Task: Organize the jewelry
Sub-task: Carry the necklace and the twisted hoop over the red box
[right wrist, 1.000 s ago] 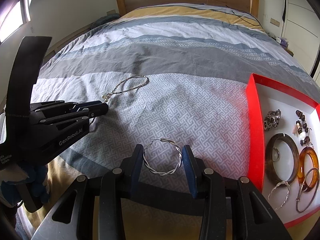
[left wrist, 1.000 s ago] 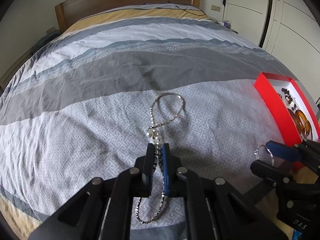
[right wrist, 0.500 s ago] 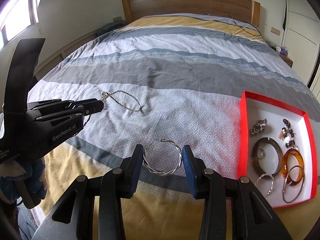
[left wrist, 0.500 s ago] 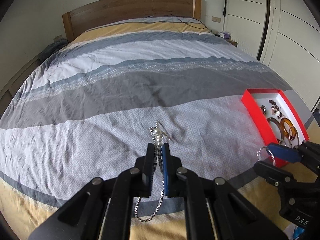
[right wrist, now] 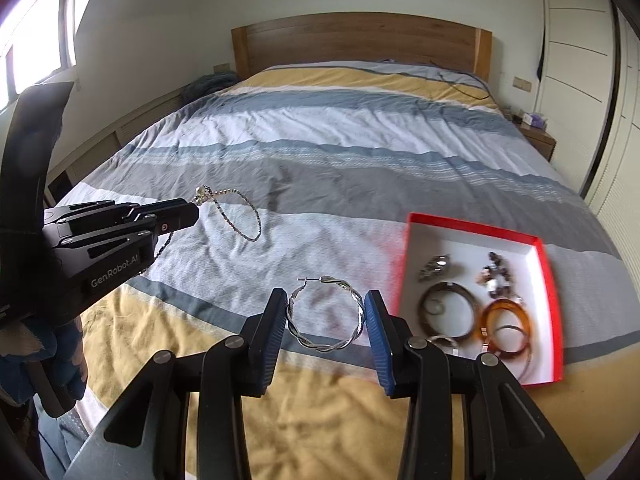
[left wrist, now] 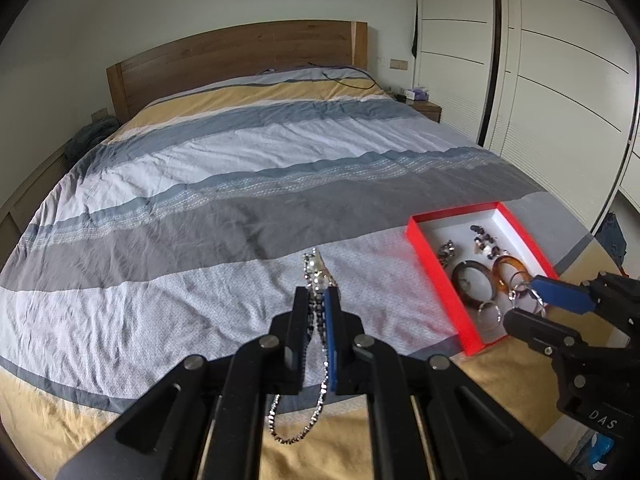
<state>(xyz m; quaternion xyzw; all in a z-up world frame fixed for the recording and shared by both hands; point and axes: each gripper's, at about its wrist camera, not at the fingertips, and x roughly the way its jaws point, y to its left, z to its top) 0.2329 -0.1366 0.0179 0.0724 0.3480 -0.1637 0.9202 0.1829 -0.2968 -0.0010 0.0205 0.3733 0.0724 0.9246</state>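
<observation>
Both grippers lift off the bedspread (left wrist: 192, 248): left gripper (left wrist: 316, 300) clamps the chain necklace (left wrist: 316, 270), right gripper (right wrist: 326, 316) pinches the twisted hoop earring (right wrist: 326, 316), both airborne, red box (right wrist: 404, 272) next, probably.

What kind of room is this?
A bedroom, most likely: a big bed with a striped cover and wooden headboard, a nightstand beside it, and wardrobe doors along the wall.
</observation>
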